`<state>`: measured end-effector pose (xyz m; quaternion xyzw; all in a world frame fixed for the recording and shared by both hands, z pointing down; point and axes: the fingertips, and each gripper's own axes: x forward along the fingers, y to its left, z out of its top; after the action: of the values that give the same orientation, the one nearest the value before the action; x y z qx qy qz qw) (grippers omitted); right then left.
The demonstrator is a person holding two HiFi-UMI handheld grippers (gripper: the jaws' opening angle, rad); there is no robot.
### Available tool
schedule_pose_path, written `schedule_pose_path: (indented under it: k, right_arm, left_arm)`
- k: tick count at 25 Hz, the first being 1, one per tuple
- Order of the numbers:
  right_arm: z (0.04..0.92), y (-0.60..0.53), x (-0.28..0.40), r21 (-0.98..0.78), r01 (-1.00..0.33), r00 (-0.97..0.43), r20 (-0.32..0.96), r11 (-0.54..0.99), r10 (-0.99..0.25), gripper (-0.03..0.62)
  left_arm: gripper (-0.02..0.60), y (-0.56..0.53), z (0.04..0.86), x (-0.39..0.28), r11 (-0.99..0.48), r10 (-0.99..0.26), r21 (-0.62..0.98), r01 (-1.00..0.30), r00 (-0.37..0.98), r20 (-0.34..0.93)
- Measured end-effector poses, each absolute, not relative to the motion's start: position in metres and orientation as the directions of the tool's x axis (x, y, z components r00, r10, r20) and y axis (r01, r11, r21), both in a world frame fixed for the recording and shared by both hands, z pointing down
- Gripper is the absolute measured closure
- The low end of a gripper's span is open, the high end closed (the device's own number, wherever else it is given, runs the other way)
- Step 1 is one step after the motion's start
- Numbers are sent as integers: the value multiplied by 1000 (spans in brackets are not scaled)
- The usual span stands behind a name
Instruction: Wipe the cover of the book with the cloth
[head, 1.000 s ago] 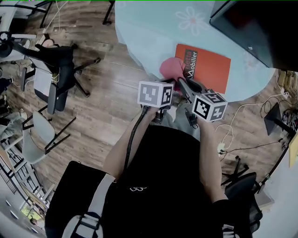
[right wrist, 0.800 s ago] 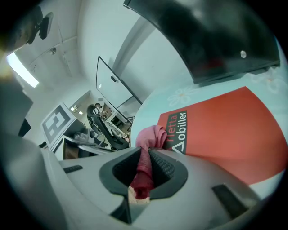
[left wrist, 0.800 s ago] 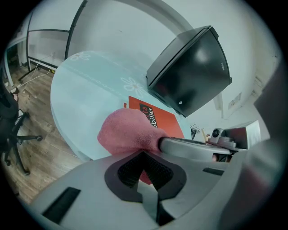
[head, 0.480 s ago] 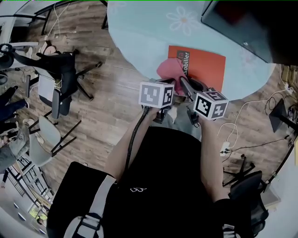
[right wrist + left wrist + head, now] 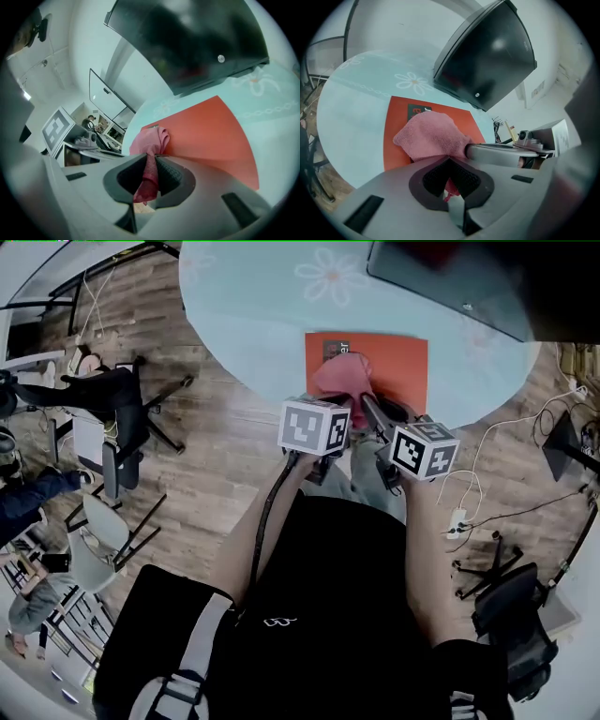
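Right gripper (image 5: pixel 151 157): fingers closed on crumpled pink terry cloth (image 5: pixel 342 381), which rests on the flat orange book (image 5: pixel 403 348) lying on the pale blue worktop (image 5: pixel 253 296). Left gripper (image 5: pixel 450 161): fingers closed at the tips, just beside the cloth.

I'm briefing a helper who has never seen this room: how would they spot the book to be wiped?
Find the round pale-blue table with daisy prints, then its near edge in front of the black monitor. The flat orange-red book lies there, the only red rectangle, with a pink terry cloth bunched on it.
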<state>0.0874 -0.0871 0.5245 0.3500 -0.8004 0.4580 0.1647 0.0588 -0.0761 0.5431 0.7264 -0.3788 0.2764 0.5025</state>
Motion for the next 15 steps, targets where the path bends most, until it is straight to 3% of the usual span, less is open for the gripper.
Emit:
schedule_pose_path:
  k: [15]
  right_arm:
    - [527,-89,167,-610,-751,-645,596,253,-478,539]
  left_arm:
    - [566,-83,541,137,-318,-234,511,-798,589,773]
